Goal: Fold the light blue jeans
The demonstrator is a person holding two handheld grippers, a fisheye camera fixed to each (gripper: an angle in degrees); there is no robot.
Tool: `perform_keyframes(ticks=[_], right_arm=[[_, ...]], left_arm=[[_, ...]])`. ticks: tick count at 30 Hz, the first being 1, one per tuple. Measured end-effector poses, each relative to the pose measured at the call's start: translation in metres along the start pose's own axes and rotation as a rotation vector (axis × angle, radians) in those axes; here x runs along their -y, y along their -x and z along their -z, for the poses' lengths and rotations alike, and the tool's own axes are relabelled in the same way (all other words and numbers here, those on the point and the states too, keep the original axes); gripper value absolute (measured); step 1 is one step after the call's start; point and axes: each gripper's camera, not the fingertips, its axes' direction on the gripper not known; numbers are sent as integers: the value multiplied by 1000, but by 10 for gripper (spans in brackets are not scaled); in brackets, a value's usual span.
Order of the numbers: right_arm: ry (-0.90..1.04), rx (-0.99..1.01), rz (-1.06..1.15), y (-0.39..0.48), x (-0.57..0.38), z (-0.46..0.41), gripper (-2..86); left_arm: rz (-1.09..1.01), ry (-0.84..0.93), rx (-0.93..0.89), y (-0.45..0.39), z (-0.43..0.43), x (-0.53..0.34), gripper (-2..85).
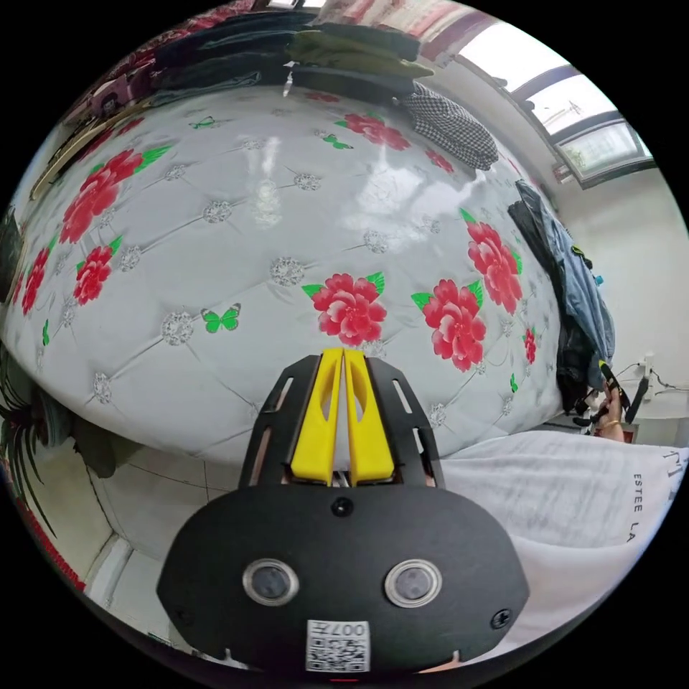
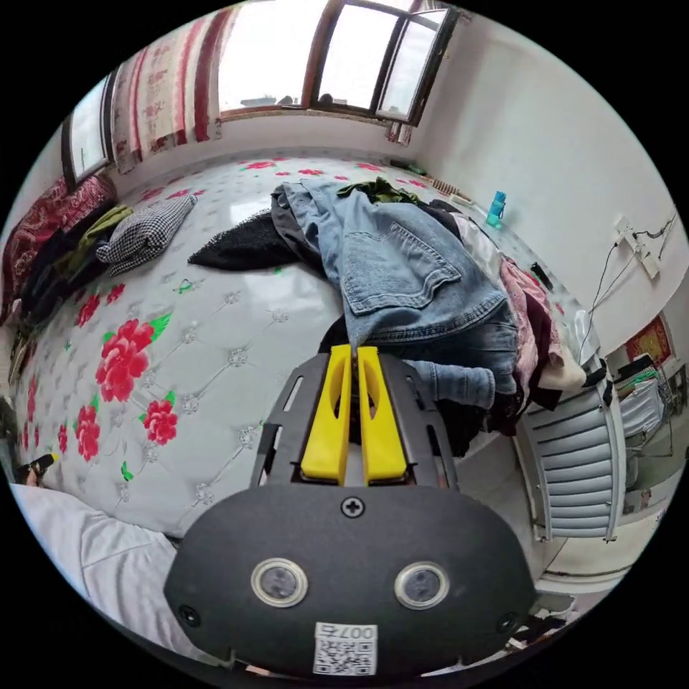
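While light blue jeans (image 2: 402,273) are lying atop clothes pile (image 2: 517,316) on bed (image 2: 215,316), left hand-held gripper (image 1: 343,353) and right hand-held gripper (image 2: 354,350) are being held closed, gripping nothing.

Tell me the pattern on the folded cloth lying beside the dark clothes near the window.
Small black-and-white check on the folded cloth, clearest in the right gripper view.

We could not see the legs of the light blue jeans (image 2: 402,280); they ran under the heap of other clothes (image 2: 531,323) in the right gripper view. In the left gripper view the jeans (image 1: 585,301) sat squeezed at the picture's rim, too warped to make out how they lay. The stack of folded dark clothes (image 1: 344,54) was cut by the top edge. A small blue bottle (image 2: 495,208) by the wall was too small to identify further.
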Motion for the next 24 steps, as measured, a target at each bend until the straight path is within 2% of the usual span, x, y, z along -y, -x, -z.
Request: perform_keyframes(ticks=[5, 7, 10, 12, 16, 21, 24], right_arm=[[-72, 390, 221, 82, 10, 27, -3], [-33, 603, 399, 158, 16, 25, -3], [10, 787, 664, 264, 8, 29, -2], [47, 944, 764, 323, 1, 34, -2], [121, 1227, 1069, 459, -35, 70, 5], [213, 1238, 1301, 556, -85, 88, 28], [184, 1192, 1220, 546, -83, 65, 40]], left_arm=[[-106, -64, -119, 9, 22, -12, 49], [-148, -99, -193, 15, 36, -20, 78], [-190, -130, -260, 30, 55, -30, 97], [-199, -163, -279, 45, 70, -39, 105], [-128, -269, -328, 104, 109, -71, 104], [98, -350, -180, 198, 155, -126, 98], [254, -382, -198, 254, 174, -159, 109]])
